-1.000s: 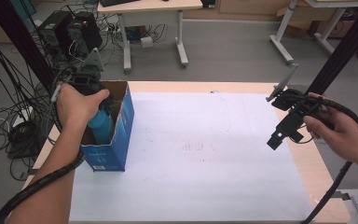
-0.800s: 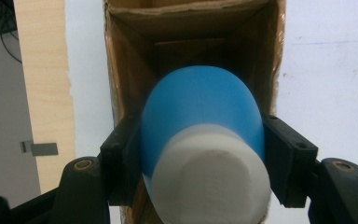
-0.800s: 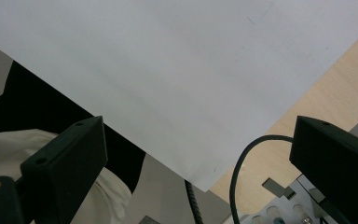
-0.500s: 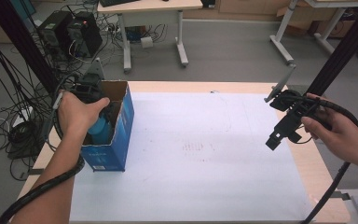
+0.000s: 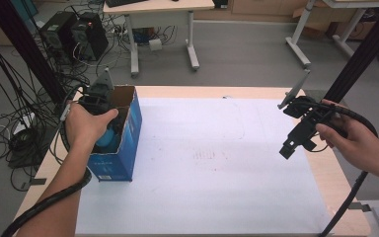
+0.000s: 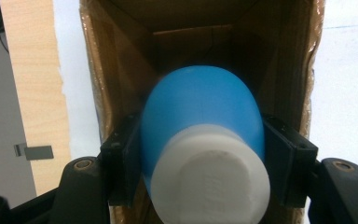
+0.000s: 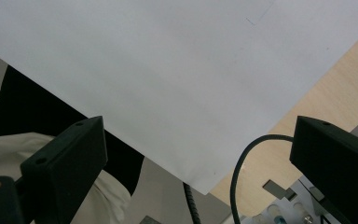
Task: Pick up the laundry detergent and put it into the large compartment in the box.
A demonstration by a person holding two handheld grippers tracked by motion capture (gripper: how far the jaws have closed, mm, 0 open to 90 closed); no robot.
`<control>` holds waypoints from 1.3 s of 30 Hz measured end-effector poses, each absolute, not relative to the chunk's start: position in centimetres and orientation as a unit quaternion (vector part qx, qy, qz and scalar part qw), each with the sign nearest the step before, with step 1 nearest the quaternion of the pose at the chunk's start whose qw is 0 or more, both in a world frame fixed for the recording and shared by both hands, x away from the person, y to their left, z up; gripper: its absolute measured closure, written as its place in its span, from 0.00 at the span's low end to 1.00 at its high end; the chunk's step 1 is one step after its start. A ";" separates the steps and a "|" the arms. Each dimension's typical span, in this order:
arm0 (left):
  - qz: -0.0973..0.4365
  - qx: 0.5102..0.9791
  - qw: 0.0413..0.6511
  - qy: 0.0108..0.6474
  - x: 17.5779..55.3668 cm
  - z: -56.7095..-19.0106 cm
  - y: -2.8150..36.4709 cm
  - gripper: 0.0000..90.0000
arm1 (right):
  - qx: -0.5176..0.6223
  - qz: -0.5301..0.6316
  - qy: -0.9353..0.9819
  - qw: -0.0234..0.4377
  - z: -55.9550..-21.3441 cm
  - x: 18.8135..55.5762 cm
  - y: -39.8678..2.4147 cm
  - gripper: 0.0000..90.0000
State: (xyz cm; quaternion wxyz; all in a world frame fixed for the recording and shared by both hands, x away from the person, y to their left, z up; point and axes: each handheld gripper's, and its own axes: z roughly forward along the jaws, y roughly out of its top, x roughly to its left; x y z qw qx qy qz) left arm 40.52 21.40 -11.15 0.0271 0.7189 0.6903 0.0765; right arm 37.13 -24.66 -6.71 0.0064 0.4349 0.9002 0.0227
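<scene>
Left tongs around blue bottle

Your left hand covers most of the left claw from above, so its jaws and their hold on the blue bottle are hidden there; just a sliver of blue shows past your fingers. The bottle's lower body sinks behind the wall of the blue carton. In the left claw view, the bottle's white cap is blurred and cut off by the bottom edge, and the carton's floor lies in shadow behind it. In the right claw view, both jaws of the right claw run off the bottom and right edges. The small objects at that view's bottom right are too tiny to identify.
</scene>
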 end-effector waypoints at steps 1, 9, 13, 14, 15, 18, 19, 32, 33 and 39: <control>0.077 0.721 0.025 0.688 40.6 -11.2 21.3 0.42 | 0.436 0.023 0.900 0.006 -6.8 37.2 -24.7 0.04; 0.077 0.725 0.017 0.684 40.9 -11.9 21.1 0.42 | 0.437 0.021 0.899 0.005 -6.8 37.3 -24.7 0.04; 0.076 0.725 0.018 0.685 41.0 -12.0 21.2 0.42 | 0.437 0.020 0.899 0.006 -7.0 37.4 -24.7 0.04; 0.076 0.725 0.018 0.685 41.0 -12.0 21.2 0.42 | 0.437 0.020 0.899 0.006 -7.0 37.4 -24.7 0.04; 0.076 0.725 0.018 0.684 41.0 -12.0 21.3 0.42 | 0.437 0.020 0.899 0.005 -7.0 37.5 -24.7 0.04; 0.077 0.726 0.019 0.684 40.9 -12.1 21.3 0.42 | 0.436 0.019 0.900 0.005 -7.1 37.5 -24.6 0.04; 0.076 0.725 0.019 0.684 40.9 -12.1 21.4 0.42 | 0.437 0.021 0.899 0.004 -7.1 37.5 -24.6 0.04; 0.083 0.724 0.025 0.685 40.9 -12.4 21.5 0.42 | 0.437 0.016 0.900 0.002 -7.4 37.7 -24.4 0.04; 0.083 0.724 0.025 0.685 40.9 -12.4 21.5 0.41 | 0.437 0.016 0.900 0.002 -7.4 37.7 -24.4 0.04; 0.084 0.722 0.026 0.686 40.8 -12.4 21.6 0.41 | 0.436 0.014 0.900 0.002 -7.5 37.8 -24.2 0.04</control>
